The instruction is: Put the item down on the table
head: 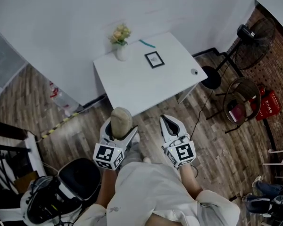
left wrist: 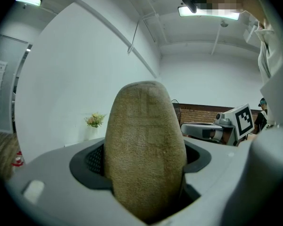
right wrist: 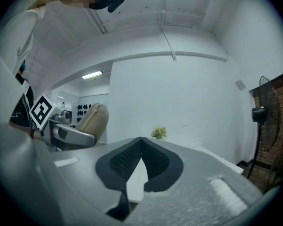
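Left gripper [head: 120, 128] fingers [left wrist: 90, 161] clamp the tan oval item [left wrist: 145, 145] at its lower half, top poking past the tips; looks rough, stiff, prob light, so mid-body hold suits; right gripper [right wrist: 140, 140] closed on nothing; surface [head: 132, 79] well ahead

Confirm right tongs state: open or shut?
Shut, and empty. In the right gripper view the right tongs have their ribbed pads meeting at the tips, with nothing held between them.

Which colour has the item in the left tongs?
The item is tan-brown; left gripper view shows it best.
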The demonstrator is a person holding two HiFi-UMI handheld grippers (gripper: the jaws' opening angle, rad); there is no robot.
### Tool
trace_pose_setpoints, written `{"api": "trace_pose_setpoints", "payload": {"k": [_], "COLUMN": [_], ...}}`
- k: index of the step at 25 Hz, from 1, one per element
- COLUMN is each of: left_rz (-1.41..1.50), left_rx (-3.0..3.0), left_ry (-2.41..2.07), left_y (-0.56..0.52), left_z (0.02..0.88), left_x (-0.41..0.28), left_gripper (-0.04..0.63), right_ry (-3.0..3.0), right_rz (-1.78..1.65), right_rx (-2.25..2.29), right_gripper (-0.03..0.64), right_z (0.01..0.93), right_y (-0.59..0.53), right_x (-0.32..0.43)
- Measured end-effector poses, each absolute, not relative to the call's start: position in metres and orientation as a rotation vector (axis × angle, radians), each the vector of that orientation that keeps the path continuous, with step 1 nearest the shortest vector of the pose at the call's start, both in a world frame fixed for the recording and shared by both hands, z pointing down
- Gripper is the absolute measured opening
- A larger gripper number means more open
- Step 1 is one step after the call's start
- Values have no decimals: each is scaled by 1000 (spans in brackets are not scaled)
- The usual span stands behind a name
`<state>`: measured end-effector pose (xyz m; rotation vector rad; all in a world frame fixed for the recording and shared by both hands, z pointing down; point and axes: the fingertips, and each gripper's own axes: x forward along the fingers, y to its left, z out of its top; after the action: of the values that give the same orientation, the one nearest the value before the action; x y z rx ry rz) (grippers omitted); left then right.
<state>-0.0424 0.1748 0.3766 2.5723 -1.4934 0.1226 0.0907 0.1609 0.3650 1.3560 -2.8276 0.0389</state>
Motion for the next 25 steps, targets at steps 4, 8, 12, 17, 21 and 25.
{"api": "trace_pose_setpoints", "payload": {"k": [4, 8, 12, 17, 21, 25], "left_rz": [129, 139, 148, 147, 147, 155], "left_rx": [2582, 2591, 2598, 2605, 2605, 2613], "left_ry": [-1468, -1430, -1389, -1350, -1325, -1292], "left_y": [142, 101, 62, 23, -8, -37], "left_z": [375, 374, 378, 381, 385, 390], "left_x": [-52, -68, -83, -99, -110, -117], "left_gripper": [422, 423, 422, 422, 422, 422], "right_ry": [-2811, -2779, -2751, -2724, -2695, -2671], "right_rz": [49, 65, 76, 96, 108, 110], "right_rx": [1373, 1396, 1422, 1444, 1455, 1480], "right_gripper": [3, 4, 3, 3, 4, 4], "right_z": [364, 361, 363, 368, 371, 373], "right_y": [129, 90, 55, 20, -7, -34], "right_x": [80, 63, 46, 28, 17, 9]}}
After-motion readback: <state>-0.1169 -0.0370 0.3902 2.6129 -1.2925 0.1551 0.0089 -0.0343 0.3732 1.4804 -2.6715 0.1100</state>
